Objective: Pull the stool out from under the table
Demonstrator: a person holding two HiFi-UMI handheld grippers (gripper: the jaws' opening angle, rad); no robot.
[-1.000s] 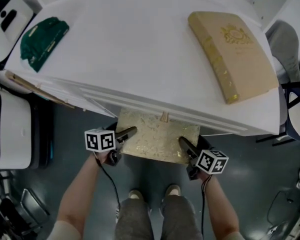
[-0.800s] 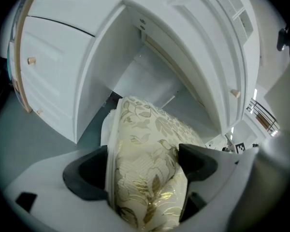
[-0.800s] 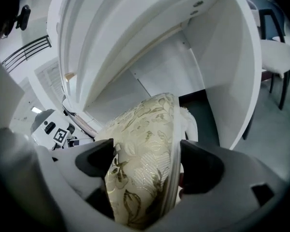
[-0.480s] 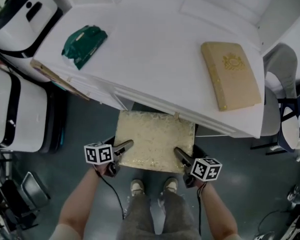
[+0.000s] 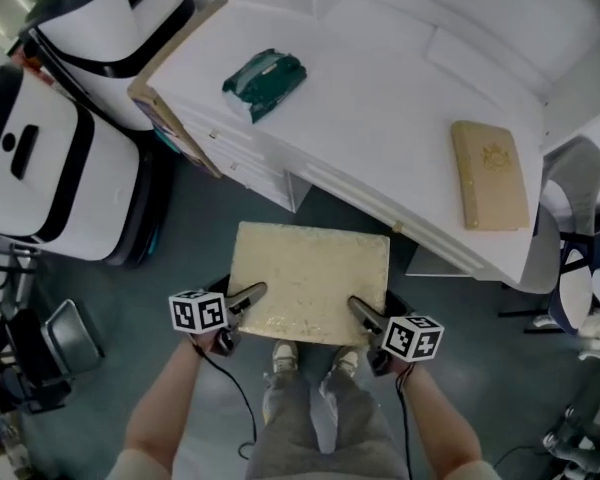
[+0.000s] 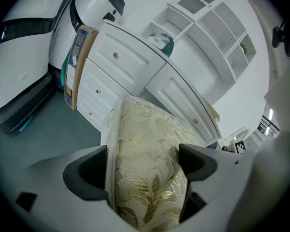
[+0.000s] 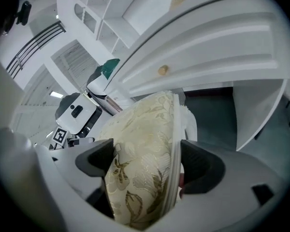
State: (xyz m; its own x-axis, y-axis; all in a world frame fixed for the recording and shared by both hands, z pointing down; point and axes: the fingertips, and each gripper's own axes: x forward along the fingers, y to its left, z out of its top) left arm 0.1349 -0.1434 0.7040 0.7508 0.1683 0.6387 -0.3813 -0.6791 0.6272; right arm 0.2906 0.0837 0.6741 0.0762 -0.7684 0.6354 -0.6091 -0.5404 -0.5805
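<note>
The stool (image 5: 310,280) has a cream, gold-patterned cushion seat and stands on the grey floor, fully out in front of the white table (image 5: 380,128). My left gripper (image 5: 248,296) is shut on the seat's near-left edge; in the left gripper view the cushion (image 6: 147,163) fills the space between both jaws. My right gripper (image 5: 361,311) is shut on the near-right edge, and the cushion (image 7: 142,170) is pinched the same way in the right gripper view. The stool's legs are hidden under the seat.
A tan book (image 5: 492,173) and a green packet (image 5: 265,80) lie on the table. White machines (image 5: 50,178) stand at the left, a white chair (image 5: 570,238) at the right. The person's feet (image 5: 315,360) are just behind the stool. A drawer unit (image 6: 111,76) sits under the table's left end.
The stool has come out from under the table toward the person, both grippers holding it throughout. The person has stepped back, so the table now lies farther away in view.
</note>
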